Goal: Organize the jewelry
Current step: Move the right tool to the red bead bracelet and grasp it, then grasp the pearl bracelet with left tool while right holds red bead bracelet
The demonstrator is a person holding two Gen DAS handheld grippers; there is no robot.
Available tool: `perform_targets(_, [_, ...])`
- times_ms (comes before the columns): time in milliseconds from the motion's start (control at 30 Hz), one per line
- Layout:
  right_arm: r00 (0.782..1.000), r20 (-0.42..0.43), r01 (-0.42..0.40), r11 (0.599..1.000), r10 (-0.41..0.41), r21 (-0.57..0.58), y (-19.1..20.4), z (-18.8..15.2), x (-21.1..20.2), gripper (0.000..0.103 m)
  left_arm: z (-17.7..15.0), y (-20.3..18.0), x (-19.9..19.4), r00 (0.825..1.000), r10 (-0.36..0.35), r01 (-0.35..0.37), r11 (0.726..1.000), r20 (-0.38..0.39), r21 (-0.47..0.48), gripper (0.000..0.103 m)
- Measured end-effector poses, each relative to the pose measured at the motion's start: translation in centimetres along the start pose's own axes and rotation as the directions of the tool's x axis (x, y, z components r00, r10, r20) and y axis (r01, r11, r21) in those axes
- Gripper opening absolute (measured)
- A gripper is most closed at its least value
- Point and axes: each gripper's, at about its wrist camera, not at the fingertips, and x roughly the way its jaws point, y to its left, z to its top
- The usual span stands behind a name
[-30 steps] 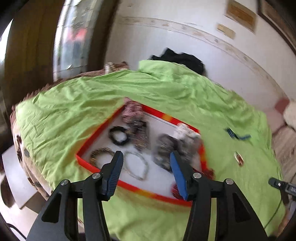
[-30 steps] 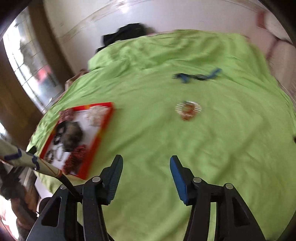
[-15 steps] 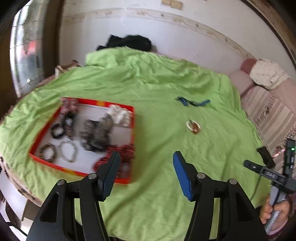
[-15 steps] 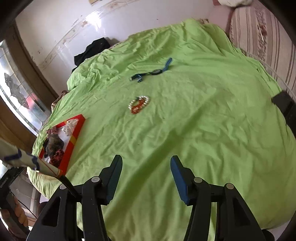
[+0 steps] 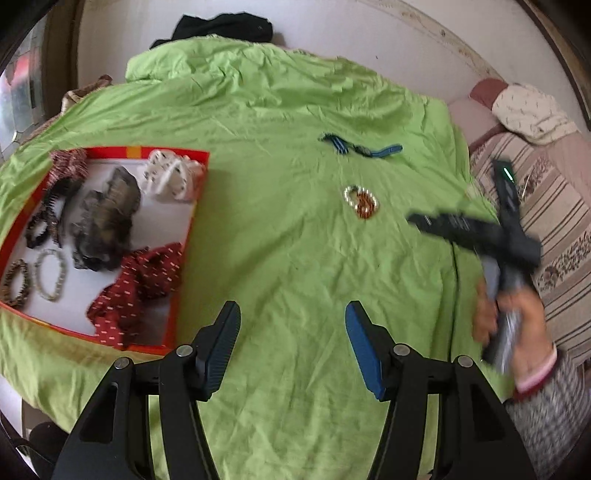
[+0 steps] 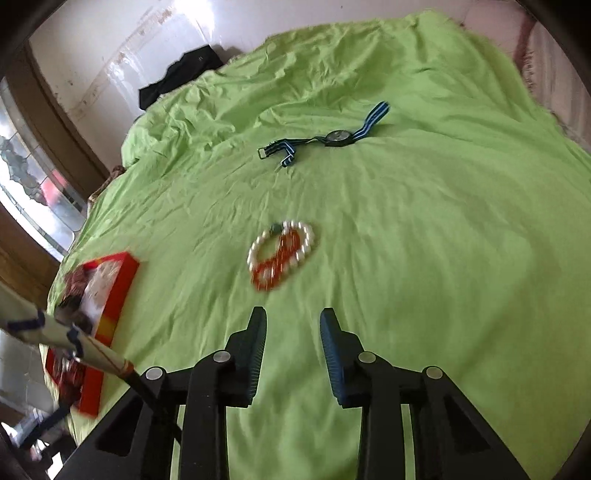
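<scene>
A red-rimmed tray [image 5: 192,221] [image 6: 122,280] lies on the green bedspread at the left and holds several bracelets and scrunchies. A white pearl bracelet with an orange bead bracelet [image 5: 361,201] [image 6: 282,253] lies on the cloth. A blue striped watch [image 5: 360,147] [image 6: 328,140] lies farther back. My left gripper [image 5: 291,332] is open and empty over bare cloth right of the tray. My right gripper [image 6: 293,332] is open, narrower, and empty just short of the bead bracelets. It also shows in the left wrist view [image 5: 480,232].
The green bedspread [image 6: 443,258] covers the whole work surface. A black garment [image 5: 225,27] lies at the far edge by the wall. A striped sofa with a cushion [image 5: 532,110] stands on the right. A window [image 6: 29,177] is at the left.
My left gripper has swung right, off the tray and over bare cloth. My right gripper has come close to the bead bracelets and its jaws have narrowed.
</scene>
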Motion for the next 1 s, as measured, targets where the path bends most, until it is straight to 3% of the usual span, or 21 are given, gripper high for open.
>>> perform_targets(167, [0.997, -0.031, -0.067, 0.997, 0.068, 0.032, 0.6, 2.1, 3.5, 0.033, -0.2, 0.9, 2.0, 0.999, -0.020, 0.020, 1.000, -0.038, -0.001, 0.058])
perform_targets(333, [0.996, -0.076, -0.042, 0.998, 0.045, 0.042, 1.2, 2.3, 6.3, 0.032, -0.1, 1.9, 3.4, 0.998, -0.030, 0.029, 0.999, -0.054, -0.018, 0.058])
perform_targets(367, [0.996, -0.084, -0.040, 0.998, 0.044, 0.048, 1.1, 2.2, 6.7, 0.026, -0.1, 1.9, 3.5, 0.998, -0.030, 0.029, 0.999, -0.056, -0.018, 0.058])
perform_targets(400, [0.995, -0.086, -0.037, 0.998, 0.041, 0.052, 1.0, 2.2, 7.0, 0.008, -0.1, 2.1, 3.7, 0.998, -0.030, 0.029, 0.999, -0.059, -0.018, 0.058])
perform_targets(467, [0.995, -0.084, -0.048, 0.996, 0.055, 0.074, 0.6, 2.1, 7.0, 0.009, -0.2, 2.2, 3.9, 0.998, -0.028, 0.027, 0.999, -0.061, -0.019, 0.058])
perform_targets(633, [0.994, -0.056, -0.090, 0.991, 0.096, 0.096, -0.4, 0.4, 3.9, 0.008, -0.2, 2.5, 3.8, 0.998, -0.028, 0.026, 0.999, -0.063, -0.035, 0.058])
perform_targets(767, [0.997, -0.033, -0.072, 0.995, 0.075, 0.073, -1.3, -2.1, -0.2, 0.008, -0.1, 1.7, 3.2, 0.998, -0.022, 0.021, 1.000, -0.050, -0.016, 0.058])
perform_targets(933, [1.000, 0.005, -0.019, 0.998, 0.019, 0.068, -3.4, -4.9, -3.5, 0.012, 0.9, -0.2, 3.4, 0.998, -0.027, 0.027, 1.000, -0.058, 0.000, 0.058])
perform_targets(967, [1.000, 0.021, -0.003, 0.997, 0.002, 0.071, -4.0, -5.4, -3.7, 0.017, 1.3, -0.7, 3.6, 0.998, -0.031, 0.031, 1.000, -0.060, -0.001, 0.058])
perform_targets(1000, [1.000, 0.029, 0.001, 0.997, -0.004, 0.081, -4.5, -5.7, -3.8, 0.033, 1.8, -1.1, 3.7, 0.998, -0.034, 0.034, 0.999, -0.060, -0.002, 0.058])
